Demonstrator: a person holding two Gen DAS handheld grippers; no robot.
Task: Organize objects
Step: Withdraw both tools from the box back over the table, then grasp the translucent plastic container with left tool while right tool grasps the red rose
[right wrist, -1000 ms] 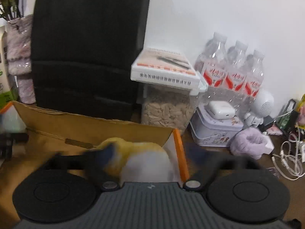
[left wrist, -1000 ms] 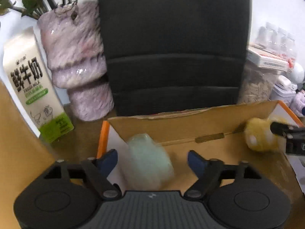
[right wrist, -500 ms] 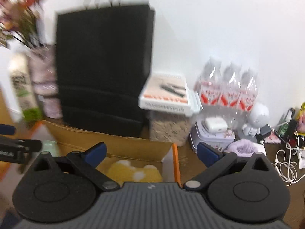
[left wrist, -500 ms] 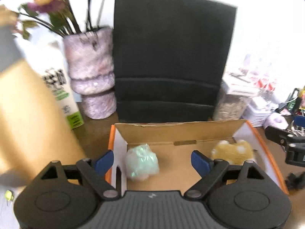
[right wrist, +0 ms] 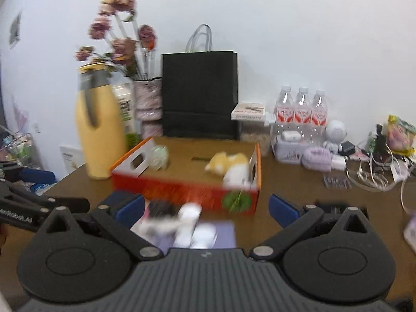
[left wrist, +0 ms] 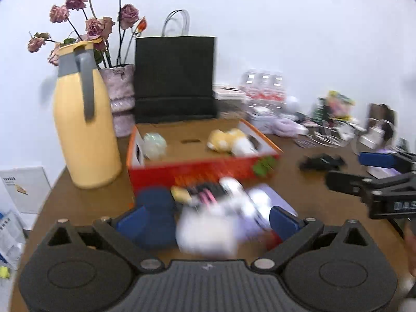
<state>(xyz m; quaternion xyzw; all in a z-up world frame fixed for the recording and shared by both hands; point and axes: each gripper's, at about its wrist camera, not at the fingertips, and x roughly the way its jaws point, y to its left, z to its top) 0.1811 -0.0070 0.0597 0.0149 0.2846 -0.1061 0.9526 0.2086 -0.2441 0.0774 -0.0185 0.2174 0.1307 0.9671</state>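
A: Writing first — what can be read?

B: Little. The right gripper (left wrist: 371,174), seen at three o'clock in the left wrist view, carries white letters "DAS", cut off by the frame edge. The left gripper (right wrist: 39,195), at nine o'clock in the right wrist view, shows "enRobot.AI", its start cut off. The water bottles (right wrist: 301,109) at two o'clock have red labels, too blurred to read, and the carton (right wrist: 126,114) behind the yellow jug (right wrist: 100,127) has dark print I cannot make out.

A: Where are the task's things?

B: The cardboard box (right wrist: 187,189), red-fronted with orange rims, sits on the brown table (right wrist: 299,189) at twelve o'clock. Inside it, a pale green soft thing (right wrist: 160,156) lies at the left end and a yellow and white plush (right wrist: 228,165) at the right end, well apart. In front of the box, just beside it, a blurred heap of small items (right wrist: 182,221) lies on a purple sheet (right wrist: 221,234).

A: And the fingers?

B: Both pairs stand wide apart, clamped on nothing. The left pair has just been opening; the heap shows between them in the left wrist view, but whether they touch it I cannot tell.

A: Behind the box?

B: A black paper bag (right wrist: 199,93) and a vase (left wrist: 119,98) of dried roses.
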